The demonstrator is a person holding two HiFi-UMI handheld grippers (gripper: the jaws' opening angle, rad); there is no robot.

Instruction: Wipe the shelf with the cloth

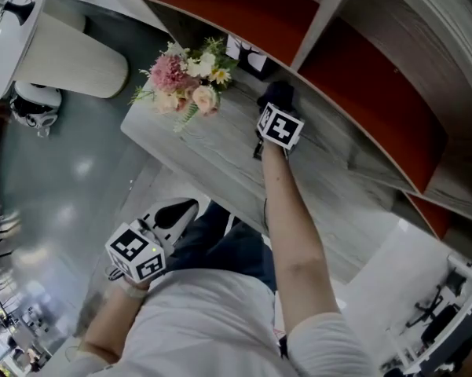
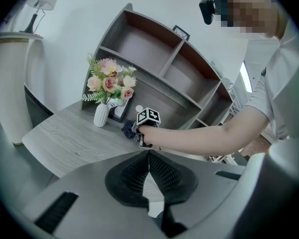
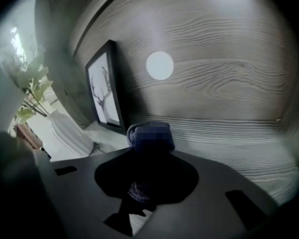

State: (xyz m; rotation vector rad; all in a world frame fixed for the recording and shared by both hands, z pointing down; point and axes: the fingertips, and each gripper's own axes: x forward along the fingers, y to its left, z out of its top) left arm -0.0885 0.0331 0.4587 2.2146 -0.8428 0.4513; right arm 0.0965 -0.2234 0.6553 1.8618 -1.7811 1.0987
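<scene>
A grey wood-grain shelf (image 1: 212, 159) runs across the middle of the head view, under red-backed compartments at the upper right. The right tool (image 1: 273, 99) reaches to the back of the shelf at upper centre, just beside a picture frame (image 1: 247, 53) and near a bunch of flowers (image 1: 187, 81). The left tool (image 1: 175, 212) hangs at the lower left, off the shelf.

In the left gripper view, the left tool's jaws are pressed together with nothing between them. Beyond them, at centre, the dark blue cloth (image 2: 128, 129) sits bunched on the shelf in front of the right tool. A white vase (image 2: 101, 115) holds the flowers, and the open compartments above look bare.

In the right gripper view, the right tool pinches the cloth. Its bundle rests on the shelf close to the back panel, just right of the frame.

To wipe well, I judge the cloth should be pressed down firmly and swept along the grain. The bundle covers little, so passes should overlap, and strokes should slow near the frame and vase so neither tips.
</scene>
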